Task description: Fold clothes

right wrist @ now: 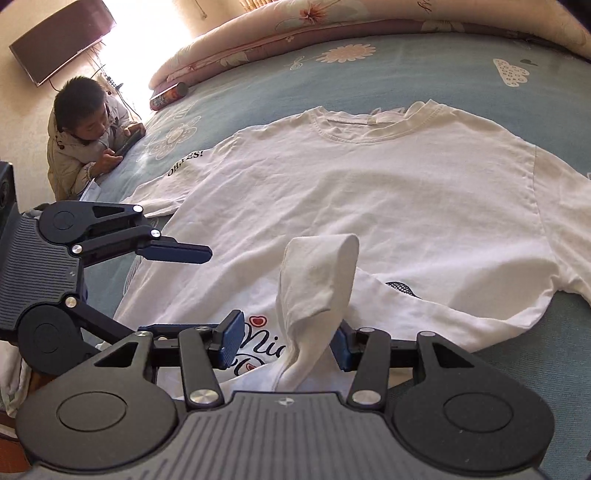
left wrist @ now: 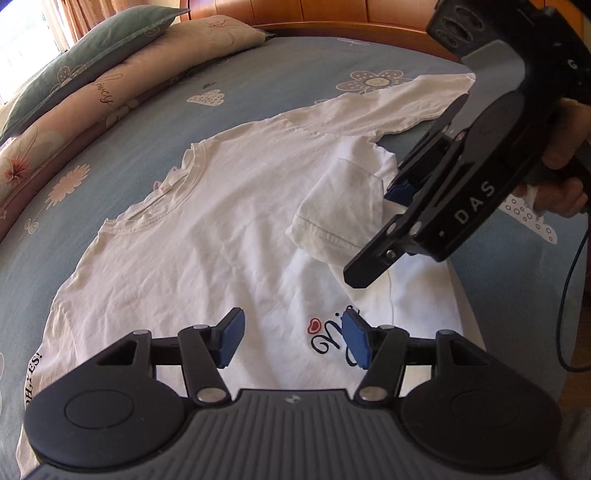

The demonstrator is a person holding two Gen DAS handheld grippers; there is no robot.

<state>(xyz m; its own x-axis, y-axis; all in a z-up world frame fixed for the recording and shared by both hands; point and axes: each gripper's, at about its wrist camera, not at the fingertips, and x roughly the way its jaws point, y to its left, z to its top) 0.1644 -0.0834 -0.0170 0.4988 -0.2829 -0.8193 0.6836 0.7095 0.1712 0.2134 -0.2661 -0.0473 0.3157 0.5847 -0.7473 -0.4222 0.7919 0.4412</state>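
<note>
A white T-shirt [left wrist: 207, 229] [right wrist: 388, 192] lies spread on the blue flowered bedsheet [left wrist: 258, 70], collar away from me in the right wrist view. It has a red heart and black script print [left wrist: 325, 336] near its lower part. One short sleeve [left wrist: 332, 210] [right wrist: 317, 280] is turned inward over the body. My right gripper [right wrist: 284, 343] [left wrist: 376, 236] is open, and that sleeve's fabric stands loosely between its blue pads [right wrist: 232, 339]. A hand [left wrist: 561, 158] holds it. My left gripper [left wrist: 293, 339] [right wrist: 192, 288] hovers open over the print, holding nothing.
A folded quilt and pillows [left wrist: 92, 85] [right wrist: 295, 33] line the far side of the bed. At the bed's edge a person [right wrist: 85, 140] in a beige jacket leans over a phone. A can [right wrist: 170, 96] lies nearby. A cable [left wrist: 569, 295] hangs from the right gripper.
</note>
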